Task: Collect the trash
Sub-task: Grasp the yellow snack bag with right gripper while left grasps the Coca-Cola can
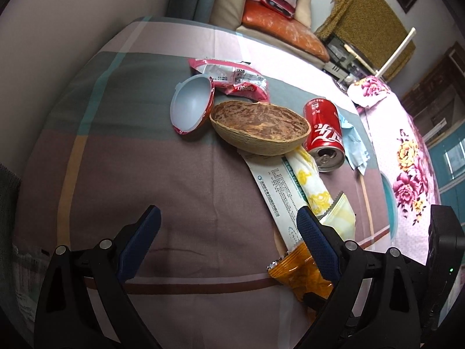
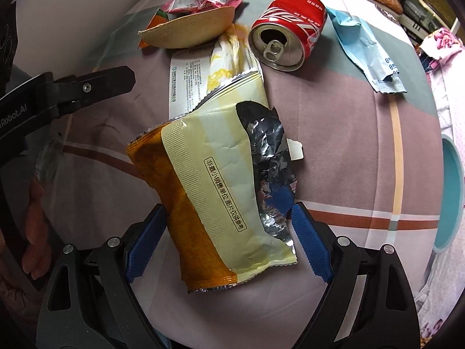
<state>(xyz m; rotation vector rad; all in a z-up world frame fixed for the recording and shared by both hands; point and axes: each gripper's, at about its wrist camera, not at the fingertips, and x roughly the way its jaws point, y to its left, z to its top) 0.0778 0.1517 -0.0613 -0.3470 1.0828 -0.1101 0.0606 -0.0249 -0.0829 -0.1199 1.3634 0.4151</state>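
Observation:
Trash lies on a checked cloth. A torn orange and cream snack wrapper (image 2: 221,203) lies between the wide-open jaws of my right gripper (image 2: 226,221); the fingers do not visibly press it. It also shows in the left wrist view (image 1: 302,273). A red cola can (image 2: 287,29) (image 1: 322,133) lies on its side. A melon rind half (image 1: 258,128) (image 2: 189,29), a white and red plastic lid (image 1: 191,104), a pink wrapper (image 1: 232,78), a white printed wrapper (image 1: 276,186) and a light blue wrapper (image 2: 366,49) lie around. My left gripper (image 1: 229,224) is open and empty over bare cloth.
The left gripper's arm (image 2: 72,90) reaches in at the left of the right wrist view. A floral cloth (image 1: 407,157) lies to the right. A sofa with cushions (image 1: 279,20) and a covered cabinet (image 1: 366,17) stand behind.

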